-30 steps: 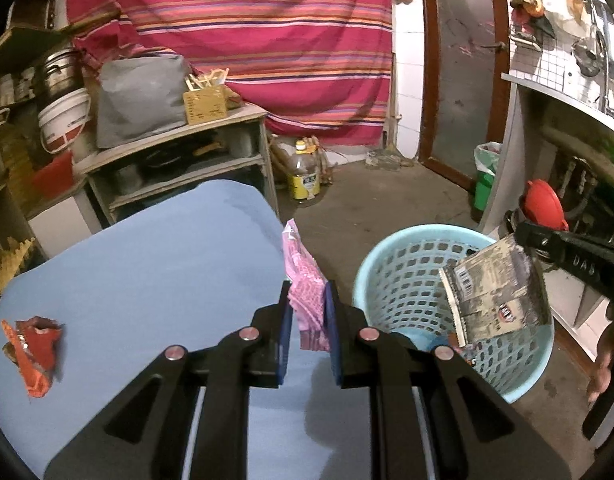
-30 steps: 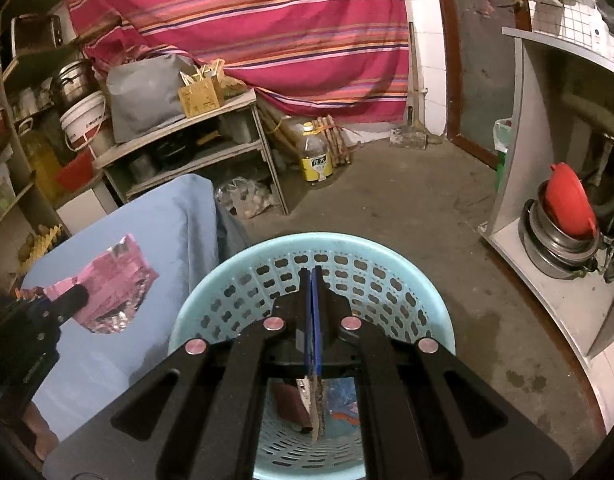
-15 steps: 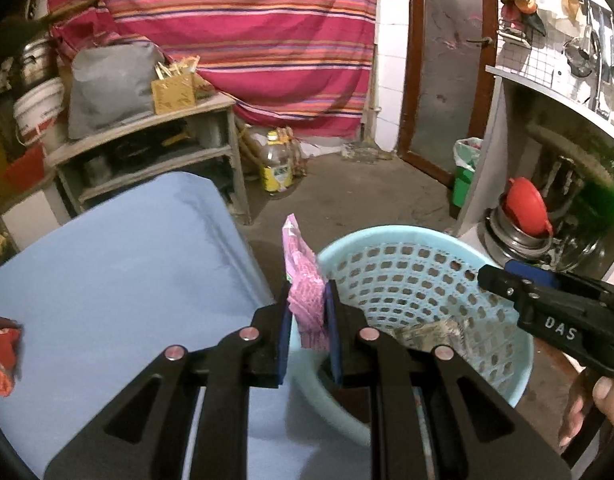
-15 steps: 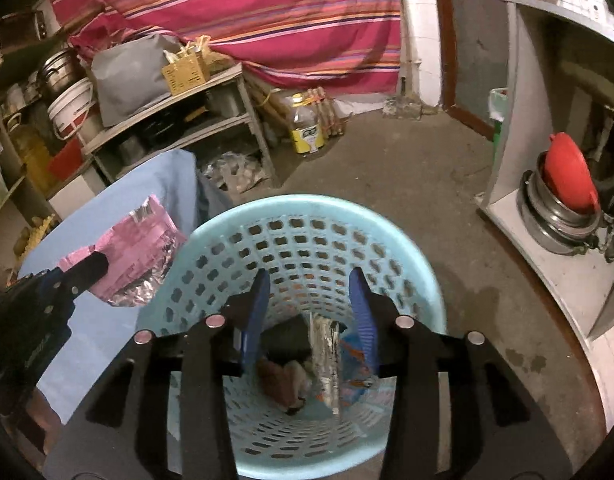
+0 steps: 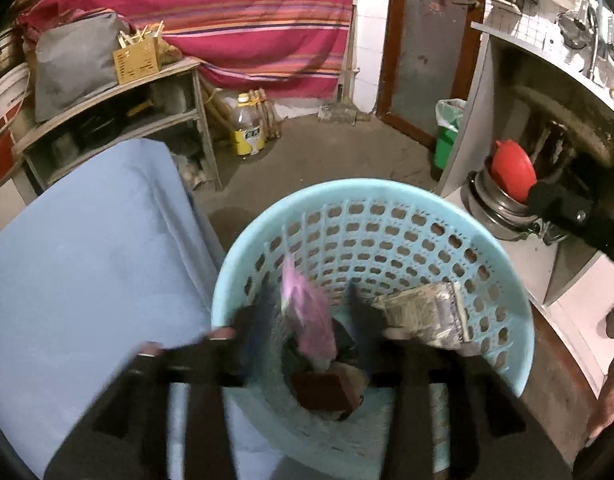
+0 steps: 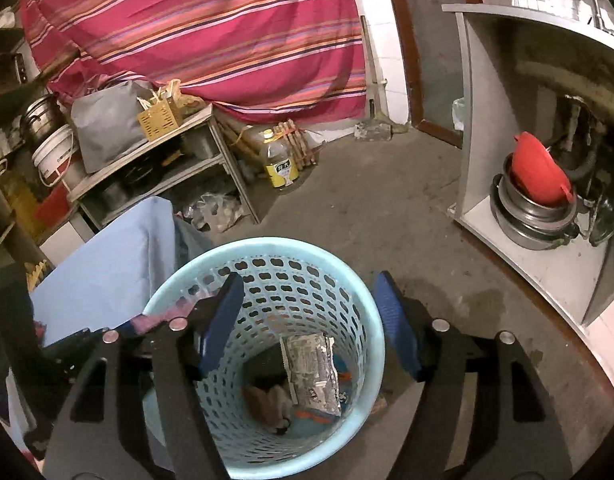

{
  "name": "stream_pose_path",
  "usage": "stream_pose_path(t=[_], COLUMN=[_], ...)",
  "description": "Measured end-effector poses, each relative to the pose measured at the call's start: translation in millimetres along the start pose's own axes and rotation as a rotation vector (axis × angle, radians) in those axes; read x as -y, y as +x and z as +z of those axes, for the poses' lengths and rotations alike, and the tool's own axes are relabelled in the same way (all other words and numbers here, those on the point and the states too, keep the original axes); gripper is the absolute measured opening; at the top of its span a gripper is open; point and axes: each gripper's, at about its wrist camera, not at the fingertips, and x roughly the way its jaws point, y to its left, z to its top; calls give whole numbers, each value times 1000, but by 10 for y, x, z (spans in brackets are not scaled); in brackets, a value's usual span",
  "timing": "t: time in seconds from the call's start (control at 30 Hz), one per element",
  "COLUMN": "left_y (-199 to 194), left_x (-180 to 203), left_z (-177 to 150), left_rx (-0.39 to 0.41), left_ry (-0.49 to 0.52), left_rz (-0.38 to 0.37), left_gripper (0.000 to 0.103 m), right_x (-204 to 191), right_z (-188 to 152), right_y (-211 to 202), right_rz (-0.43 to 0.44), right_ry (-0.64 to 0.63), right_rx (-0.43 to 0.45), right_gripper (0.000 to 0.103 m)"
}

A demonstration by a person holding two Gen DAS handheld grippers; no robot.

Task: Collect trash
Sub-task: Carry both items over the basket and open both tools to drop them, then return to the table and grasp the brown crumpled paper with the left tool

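The laundry basket (image 6: 359, 304) was pale blue perforated plastic, smooth and faintly glossy. Inside it a silvery foil wrapper (image 6: 311, 364) looked crinkled and shiny. The counter (image 5: 87, 248) wore matt blue cloth. The striped curtain (image 6: 211, 28) was woven cloth. Stacked steel pots (image 6: 535, 216) gleamed beneath a glossy red plastic bowl (image 6: 539, 172). The concrete floor (image 6: 367, 200) looked rough and dull.

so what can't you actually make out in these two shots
- Left wrist view: left gripper and the pink wrapper between its fingers are motion-blurred, so contact is unclear.
- Right wrist view: trash under the silver foil packet in the light blue perforated plastic basket is hidden.
- Left wrist view: right gripper cut off by the edge.
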Motion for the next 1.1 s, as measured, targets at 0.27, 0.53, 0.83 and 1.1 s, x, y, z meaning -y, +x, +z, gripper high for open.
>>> stream_pose_path(t=[0.27, 0.53, 0.83, 1.1], left_y=[-308, -984, -1652, -1937], left_x=[-299, -1238, -2730, -3933], left_z=[-131, -434, -923, -1405], left_rx=[21, 73, 105, 77], left_ry=[-31, -99, -193, -390], left_rz=[31, 159, 414, 532], left_gripper=[72, 87, 94, 95], right_x=[-156, -701, -1773, -2802], right_z=[8, -64, -411, -609], right_y=[66, 191, 462, 548], right_rz=[5, 24, 116, 111], right_ry=[-25, -79, -173, -318], right_rx=[-9, -16, -70, -57], right_gripper=[75, 99, 99, 99])
